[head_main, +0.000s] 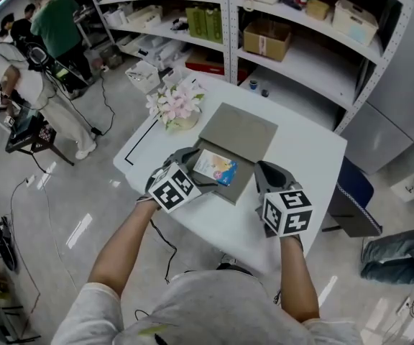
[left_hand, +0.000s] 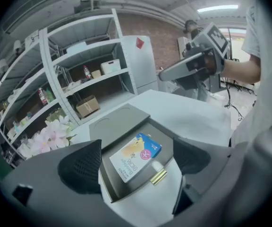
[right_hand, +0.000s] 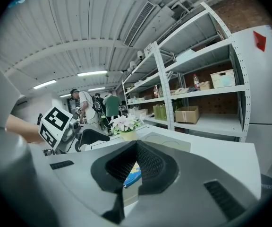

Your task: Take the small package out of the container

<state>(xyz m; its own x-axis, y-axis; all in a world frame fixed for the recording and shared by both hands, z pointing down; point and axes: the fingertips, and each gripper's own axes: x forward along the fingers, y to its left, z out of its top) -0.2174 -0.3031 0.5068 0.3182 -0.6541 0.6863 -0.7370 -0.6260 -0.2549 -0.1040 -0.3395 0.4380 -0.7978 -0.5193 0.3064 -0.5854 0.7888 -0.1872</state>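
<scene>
The small white and blue package [head_main: 215, 167] lies flat inside the open grey container [head_main: 240, 186] on the white table [head_main: 304, 165]. The container's lid [head_main: 239, 130] is folded back behind it. My left gripper [head_main: 195, 168] is open wide at the container's near left side. In the left gripper view the package [left_hand: 135, 157] lies between and beyond the pads [left_hand: 85, 167], untouched, above a gold latch [left_hand: 158, 176]. My right gripper [head_main: 266, 172] is shut and empty just right of the container. Its closed pads [right_hand: 150, 163] hide most of the package [right_hand: 132, 173].
A pot of pink flowers [head_main: 176, 103] stands on the table's far left corner, next to the lid. Metal shelving [head_main: 300, 27] with boxes runs behind the table. People stand at the far left [head_main: 56, 27]. Cables trail on the floor [head_main: 20, 214].
</scene>
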